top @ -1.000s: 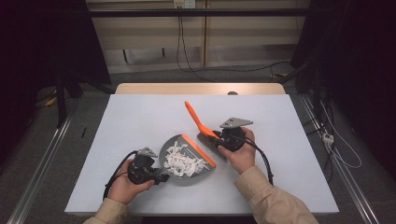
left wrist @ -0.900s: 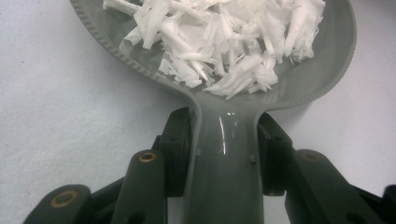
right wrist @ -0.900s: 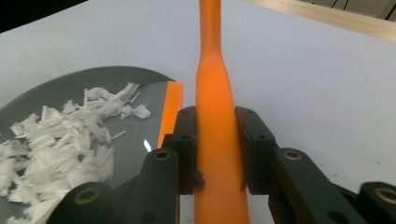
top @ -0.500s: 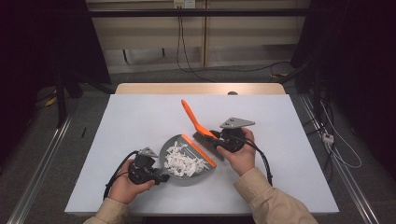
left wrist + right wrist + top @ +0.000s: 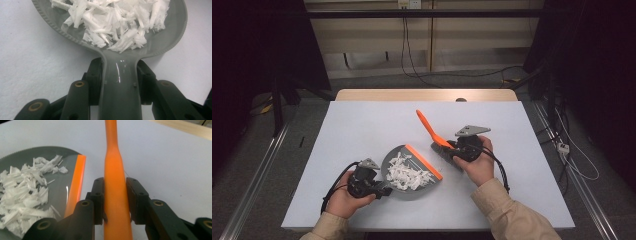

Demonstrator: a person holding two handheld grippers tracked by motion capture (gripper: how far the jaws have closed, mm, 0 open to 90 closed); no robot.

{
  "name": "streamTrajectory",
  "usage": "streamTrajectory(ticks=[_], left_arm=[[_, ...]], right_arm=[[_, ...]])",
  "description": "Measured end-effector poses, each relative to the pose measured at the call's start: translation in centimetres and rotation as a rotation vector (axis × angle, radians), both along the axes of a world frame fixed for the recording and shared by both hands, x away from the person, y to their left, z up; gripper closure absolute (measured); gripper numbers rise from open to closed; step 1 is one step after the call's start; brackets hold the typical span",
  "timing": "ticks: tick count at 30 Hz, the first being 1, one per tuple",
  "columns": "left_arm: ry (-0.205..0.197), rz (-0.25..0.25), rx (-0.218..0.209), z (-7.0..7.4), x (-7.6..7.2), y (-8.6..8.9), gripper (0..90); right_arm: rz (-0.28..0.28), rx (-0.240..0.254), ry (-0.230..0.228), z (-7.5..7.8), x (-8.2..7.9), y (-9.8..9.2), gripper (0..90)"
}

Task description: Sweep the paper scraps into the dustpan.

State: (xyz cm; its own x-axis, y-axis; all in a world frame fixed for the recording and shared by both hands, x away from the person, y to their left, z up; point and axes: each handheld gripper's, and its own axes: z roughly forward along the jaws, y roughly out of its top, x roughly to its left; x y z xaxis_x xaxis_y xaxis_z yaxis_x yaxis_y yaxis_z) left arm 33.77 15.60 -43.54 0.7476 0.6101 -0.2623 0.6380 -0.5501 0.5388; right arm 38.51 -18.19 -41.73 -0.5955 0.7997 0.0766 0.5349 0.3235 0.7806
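Note:
A grey dustpan (image 5: 393, 156) with an orange front lip (image 5: 424, 162) lies on the table, and a heap of white paper shreds (image 5: 404, 175) lies in it. My left gripper (image 5: 381, 189) is shut on the dustpan's handle (image 5: 120, 82), with the shreds (image 5: 112, 22) just ahead of the jaws. To the right of the pan, my right gripper (image 5: 448, 148) is shut on the orange handle (image 5: 427, 125) of a small brush, whose dark bristles (image 5: 446, 156) point down at the table. In the right gripper view the handle (image 5: 113, 170) runs straight out between the jaws, with the pan's lip (image 5: 76, 182) to its left.
The pale grey tabletop (image 5: 362, 125) spreads wide around the pan. A wooden edge (image 5: 422, 95) runs along its far side. Cables trail from both grippers toward the person's forearms. Dark floor and metal rails (image 5: 257, 175) flank the table.
The brush handle tilted slightly left, then swung back a little to the right with my right gripper. The dustpan and left gripper have stayed still.

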Motion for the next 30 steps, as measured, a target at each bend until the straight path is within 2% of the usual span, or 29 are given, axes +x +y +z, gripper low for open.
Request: streamTrajectory(ticks=[2,4,6,7,13,16,17,18,20,22,24,25,26,28,30], left_arm=[[0.002,-0.018,0.004,0.1,0.0,0.3,62.6],[-0.002,-0.001,-0.009,0.1,-0.2,0.3,62.6],[-0.005,-0.024,0.003,0.3,-0.3,0.6,62.6],[-0.002,-0.006,-0.012,0.3,-0.4,0.6,62.7],[-0.002,0.004,-0.012,0.4,-0.5,1.0,62.6],[-0.002,-0.003,-0.003,0.4,-0.5,0.9,62.6],[0.001,0.014,-0.016,0.3,-0.5,0.8,62.5],[0.003,0.010,-0.010,0.3,-0.4,0.7,62.6],[0.003,0.014,-0.012,0.2,-0.3,0.4,62.5],[0.004,-0.004,0.007,0.1,-0.2,0.1,62.6],[0.012,0.008,0.004,-0.1,-0.3,-0.2,62.6],[0.011,-0.002,0.012,-0.1,-0.2,-0.2,62.6],[0.013,-0.003,0.020,-0.2,-0.3,-0.2,62.6],[0.012,0.013,0.000,-0.3,-0.3,-0.2,62.5],[0.006,0.005,0.013,-0.3,-0.4,-0.1,62.3]], right_arm=[[0.006,-0.017,0.020,0.5,0.0,0.0,68.3],[0.020,-0.051,0.025,0.8,0.1,0.1,70.3],[0.021,-0.081,0.048,0.9,0.2,0.1,71.2],[0.019,-0.092,0.051,1.0,0.1,0.1,71.3],[0.003,-0.119,0.092,1.4,-0.6,0.2,71.6],[-0.012,-0.080,0.092,1.1,-1.2,0.4,71.6],[-0.017,-0.073,0.086,1.1,-1.4,0.5,71.5],[-0.019,-0.059,0.084,1.0,-1.7,0.7,71.4],[-0.033,-0.058,0.064,0.8,-2.1,1.1,71.5],[-0.028,-0.023,0.071,0.7,-2.4,1.6,71.4],[-0.035,-0.019,0.061,0.6,-2.7,2.3,71.5],[-0.025,0.002,0.067,0.6,-2.7,2.6,71.6],[-0.018,0.047,0.086,0.5,-2.7,2.8,71.7],[-0.004,0.064,0.064,0.7,-2.8,3.3,71.8],[0.017,0.134,0.059,1.0,-2.8,3.3,71.8]])
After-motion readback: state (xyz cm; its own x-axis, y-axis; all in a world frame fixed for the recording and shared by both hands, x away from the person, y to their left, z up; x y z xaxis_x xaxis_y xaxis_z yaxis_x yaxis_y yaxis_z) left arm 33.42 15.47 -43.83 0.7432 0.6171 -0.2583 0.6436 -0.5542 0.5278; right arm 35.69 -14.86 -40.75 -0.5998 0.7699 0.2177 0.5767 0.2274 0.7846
